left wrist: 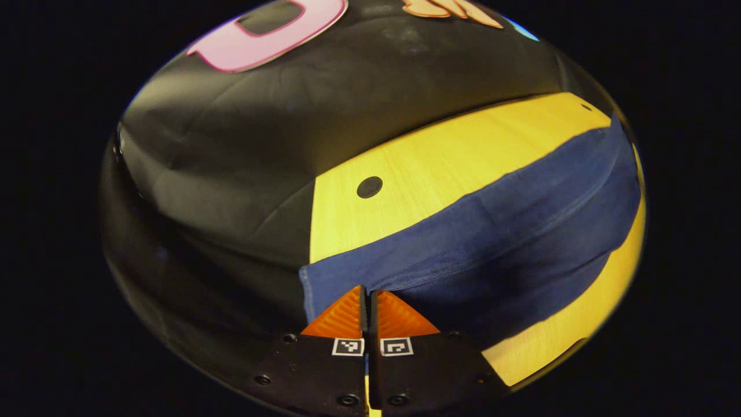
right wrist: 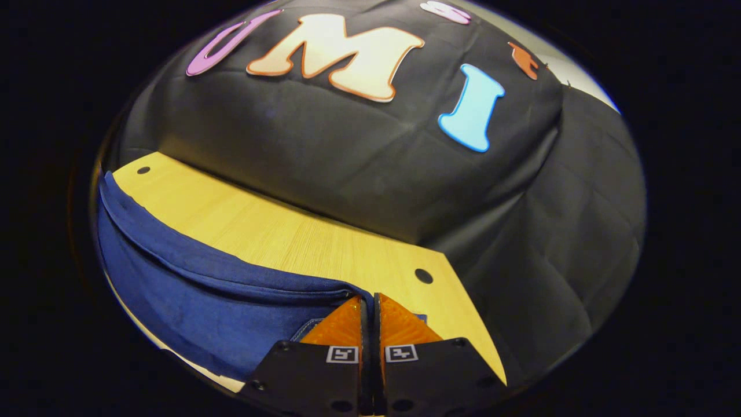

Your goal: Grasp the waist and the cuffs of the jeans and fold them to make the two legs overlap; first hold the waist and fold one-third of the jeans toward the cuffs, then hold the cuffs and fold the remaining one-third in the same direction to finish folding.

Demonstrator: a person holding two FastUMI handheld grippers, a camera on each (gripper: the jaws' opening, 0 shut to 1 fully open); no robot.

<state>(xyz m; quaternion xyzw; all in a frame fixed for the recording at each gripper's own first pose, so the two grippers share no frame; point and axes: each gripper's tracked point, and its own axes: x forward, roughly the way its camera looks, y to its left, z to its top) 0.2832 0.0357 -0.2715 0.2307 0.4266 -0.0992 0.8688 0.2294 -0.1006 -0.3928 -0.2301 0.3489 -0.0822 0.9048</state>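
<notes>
In the left gripper view the left gripper [left wrist: 368, 301] has its jaws drawn together at the near end of the jeans [left wrist: 492, 243], with only a thin slit between the fingers, and the denim edge runs right up to the tips; they look to be pinching a thin layer of cloth there, though the pinch point itself hides behind the tips. From those jaws the jeans stretch ahead and to the right as a long dark blue band across the yellow wooden tabletop [left wrist: 440, 156], with a lengthwise ridge that suggests the two legs already lie one over the other. A dark round hole [left wrist: 369, 187] in the wood sits ahead of the jaws, just left of centre. In the right gripper view the right gripper [right wrist: 369, 310] is likewise closed at the other end of the jeans [right wrist: 191, 289], where the cloth's far edge rises in a soft fold and runs down into the tips, so both fingers appear to press on fabric. Here the jeans extend to the left of the jaws, and another hole [right wrist: 423, 275] lies just ahead and to the right. Holding both ends at once keeps the long garment taut and straight, which I judge prepares the fold in thirds.
</notes>
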